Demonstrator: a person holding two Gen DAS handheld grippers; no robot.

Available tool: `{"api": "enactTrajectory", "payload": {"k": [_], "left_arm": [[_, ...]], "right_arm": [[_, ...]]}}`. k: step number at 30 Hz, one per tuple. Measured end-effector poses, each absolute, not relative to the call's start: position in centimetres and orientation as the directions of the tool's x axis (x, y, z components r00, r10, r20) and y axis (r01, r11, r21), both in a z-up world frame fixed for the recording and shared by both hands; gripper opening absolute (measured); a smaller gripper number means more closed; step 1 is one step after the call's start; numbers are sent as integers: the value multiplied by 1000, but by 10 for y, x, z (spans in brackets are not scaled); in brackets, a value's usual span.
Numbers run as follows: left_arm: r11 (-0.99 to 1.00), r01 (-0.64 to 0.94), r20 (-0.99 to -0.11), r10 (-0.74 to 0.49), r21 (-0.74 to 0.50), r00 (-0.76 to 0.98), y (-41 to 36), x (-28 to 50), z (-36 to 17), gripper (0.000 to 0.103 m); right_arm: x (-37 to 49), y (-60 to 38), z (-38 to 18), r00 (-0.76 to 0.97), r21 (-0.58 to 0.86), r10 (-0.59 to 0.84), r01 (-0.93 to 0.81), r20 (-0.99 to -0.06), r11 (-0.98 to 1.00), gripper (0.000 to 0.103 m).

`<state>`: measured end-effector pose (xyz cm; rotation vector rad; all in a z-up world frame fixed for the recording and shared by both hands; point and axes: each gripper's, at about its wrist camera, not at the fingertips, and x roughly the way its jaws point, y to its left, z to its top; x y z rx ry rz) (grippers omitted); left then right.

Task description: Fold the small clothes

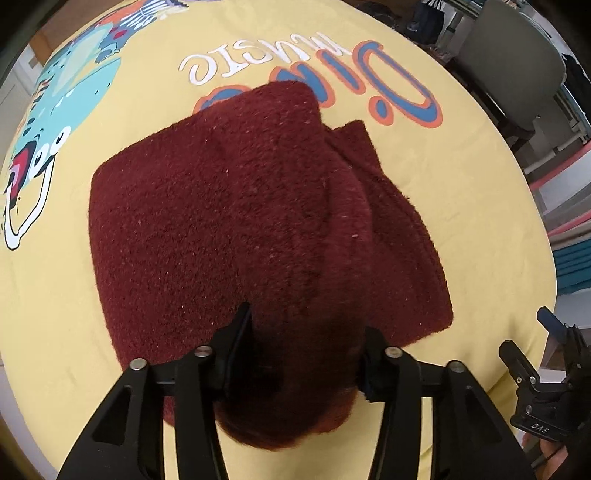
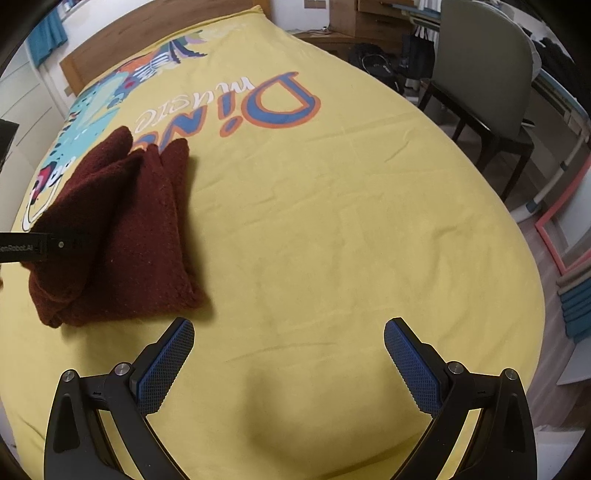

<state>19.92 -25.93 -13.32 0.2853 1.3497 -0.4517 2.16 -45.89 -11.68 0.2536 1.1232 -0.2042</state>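
A dark red fuzzy garment [image 1: 229, 206] lies folded on the yellow bed sheet [image 1: 461, 206]. My left gripper [image 1: 306, 332] is shut on its near edge and lifts a ridge of cloth between the fingers. The garment also shows in the right wrist view [image 2: 122, 221], with the left gripper [image 2: 48, 245] reaching in from the left edge. My right gripper [image 2: 288, 343] is open and empty over bare sheet, to the right of the garment. It shows in the left wrist view [image 1: 532, 350] at the lower right.
The sheet [image 2: 332, 221] carries a "Dino music" print [image 2: 258, 99] and a cartoon dinosaur [image 1: 62, 99]. A grey chair [image 2: 480, 74] stands past the bed's right side, with bags [image 2: 388, 62] on the floor. A wooden headboard [image 2: 155, 33] is at the far end.
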Motion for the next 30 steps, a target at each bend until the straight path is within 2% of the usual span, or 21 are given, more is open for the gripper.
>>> {"api": "enactTrajectory", "payload": {"k": [1, 2, 4, 5, 10, 16, 26, 30], "left_arm": [[882, 468, -976, -143, -51, 164, -259, 200, -131, 56], [882, 470, -974, -142, -42, 180, -263, 200, -128, 75], [881, 472, -967, -146, -30, 210, -264, 201, -123, 100], [880, 474, -963, -157, -35, 220, -263, 200, -118, 102], [876, 474, -946, -222, -86, 238, -244, 190, -83, 102], [899, 416, -911, -278, -135, 306, -188, 187, -38, 102], [963, 241, -927, -196, -121, 319, -91, 187, -57, 102], [967, 215, -933, -198, -137, 299, -76, 182, -69, 102]], "right_arm": [[22, -459, -118, 418, 100, -31, 289, -908, 952, 103], [22, -458, -118, 418, 104, -27, 288, -908, 952, 103], [23, -455, -118, 415, 108, -19, 279, -909, 954, 103], [24, -453, -118, 413, 105, -19, 275, -911, 956, 103], [29, -446, -111, 419, 122, 5, 254, -908, 959, 103], [53, -422, -76, 456, 132, 45, 161, -889, 978, 103], [145, -360, -32, 387, 157, 141, 8, -911, 988, 102], [177, -334, -37, 312, 189, 188, -26, -931, 982, 93]]}}
